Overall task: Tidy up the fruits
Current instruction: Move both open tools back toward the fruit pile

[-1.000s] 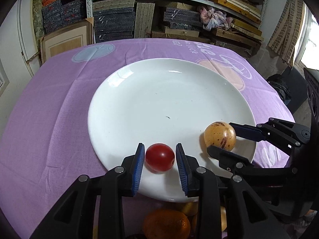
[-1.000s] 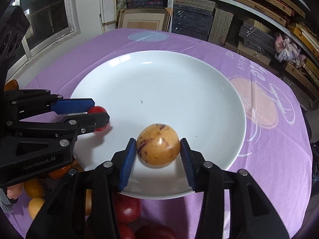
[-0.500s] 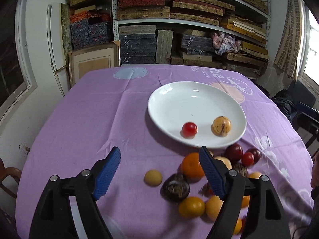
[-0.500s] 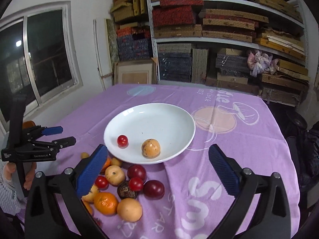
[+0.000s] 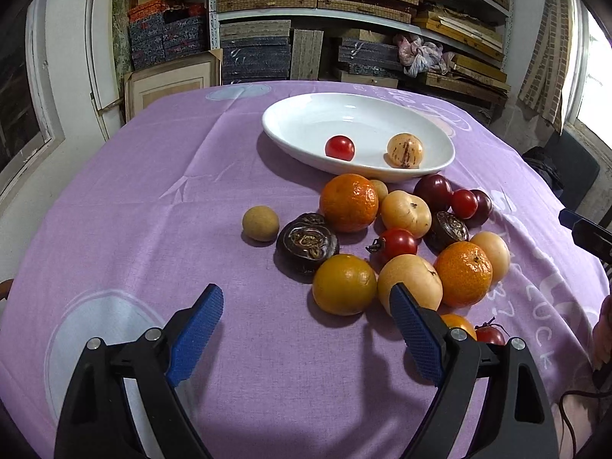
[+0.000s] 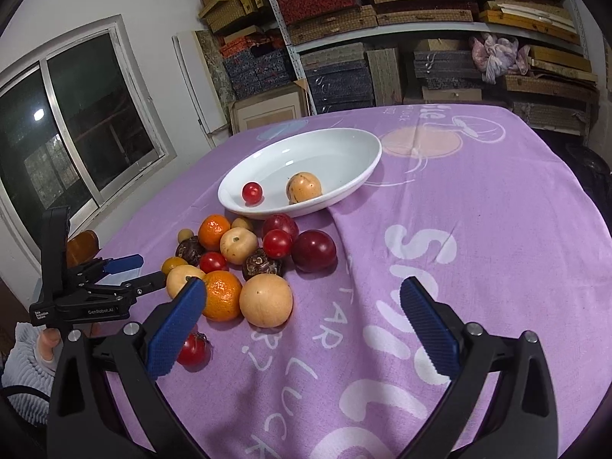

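Left wrist view: left hand-held gripper (image 5: 306, 329) spread wide and still opening, nothing between the blue pads (image 5: 197, 334), only purple cloth (image 5: 153, 199) on the surface beneath. Just beyond the tips, loose fruit in a heap: yellow-orange citrus (image 5: 344, 284) nearest, pale round fruit (image 5: 411, 281) touching it on the right, bright orange mandarin (image 5: 463, 274) next along. Farther back, larger mandarin (image 5: 349, 202), dark ridged fruit (image 5: 307, 243), stemmed red tomato (image 5: 397, 243), dark plums (image 5: 433, 192) close to the plate. Small tan fruit (image 5: 260, 223) apart on the left of the heap. White plate (image 5: 290, 130) past the heap, carrying a cherry tomato (image 5: 339, 147) and a speckled yellow fruit (image 5: 404, 150), set apart from each other near the plate's near edge. Tip of the right hand-held gripper (image 5: 585, 231) at the right border.

Right wrist view: right hand-held gripper (image 6: 302, 323) spread to its widest, empty, over printed cloth to the right of the heap. Left pad partly covering an orange mandarin (image 6: 223, 294); big pale fruit (image 6: 266, 300) just beside it; lone tomato (image 6: 194, 350) near the pad's base. Left hand-held gripper off to the left, held by a hand (image 6: 49, 340) with a pale ribbed sleeve (image 6: 23, 367). Shelves of stacked boxes (image 6: 344, 23) behind the surface, window (image 6: 69, 114) at left.
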Demonstrator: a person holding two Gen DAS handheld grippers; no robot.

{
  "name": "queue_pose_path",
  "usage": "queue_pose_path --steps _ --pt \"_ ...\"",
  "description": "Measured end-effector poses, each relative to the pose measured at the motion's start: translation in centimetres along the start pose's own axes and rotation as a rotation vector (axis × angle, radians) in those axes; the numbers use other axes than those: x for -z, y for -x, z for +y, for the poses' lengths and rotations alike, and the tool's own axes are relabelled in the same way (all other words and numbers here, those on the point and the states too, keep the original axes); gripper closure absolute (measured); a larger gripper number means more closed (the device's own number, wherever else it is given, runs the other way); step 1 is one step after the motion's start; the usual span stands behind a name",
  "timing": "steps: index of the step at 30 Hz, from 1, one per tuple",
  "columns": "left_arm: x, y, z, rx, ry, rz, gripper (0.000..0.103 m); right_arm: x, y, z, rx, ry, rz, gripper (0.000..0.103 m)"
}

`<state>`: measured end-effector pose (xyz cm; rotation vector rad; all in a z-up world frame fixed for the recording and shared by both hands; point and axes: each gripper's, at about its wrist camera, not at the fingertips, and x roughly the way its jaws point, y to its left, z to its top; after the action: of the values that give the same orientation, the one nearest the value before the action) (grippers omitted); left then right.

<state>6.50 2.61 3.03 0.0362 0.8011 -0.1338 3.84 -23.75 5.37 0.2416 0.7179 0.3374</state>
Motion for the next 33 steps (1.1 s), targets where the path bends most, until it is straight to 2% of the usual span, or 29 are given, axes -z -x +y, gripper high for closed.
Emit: queue_pose_path --steps 4,8,15,21,24,26,29,31,33 --pt "-0.3 -0.8 0.2 -0.022 0.004 0.003 0.014 -0.3 -0.4 0.1 0.002 0.006 0.005 0.004" --pt "0.1 -2.4 0.5 -0.036 0.01 0.076 0.012 -0.2 -0.8 0.6 0.008 0.031 0.019 0.004" --pt "0.0 -2.0 0.9 -0.006 0.026 0.05 0.014 0.2 -1.4 1.3 0.029 0.074 0.034 0.004" --pt "0.1 -1.4 0.7 0.027 0.019 0.025 0.026 0.9 -2.0 3.1 0.048 0.173 0.054 0.004" --pt "0.2 -1.5 0.5 0.048 0.01 0.025 0.035 1.3 -2.3 3.7 0.049 0.213 0.062 0.004" --pt "0.2 -1.6 0.5 0.064 0.007 0.031 0.045 1.4 -2.5 4.2 0.049 0.235 0.069 0.004" --pt "0.3 -1.9 0.4 0.09 0.003 0.049 0.058 1.5 -2.8 4.6 0.051 0.257 0.079 0.016" --pt "0.4 -2.1 0.4 0.103 0.005 0.057 0.064 1.6 -3.5 4.8 0.043 0.27 0.115 0.035" --pt "0.5 -2.1 0.4 0.107 0.01 0.058 0.064 1.6 -4.4 5.0 0.037 0.275 0.159 0.04"
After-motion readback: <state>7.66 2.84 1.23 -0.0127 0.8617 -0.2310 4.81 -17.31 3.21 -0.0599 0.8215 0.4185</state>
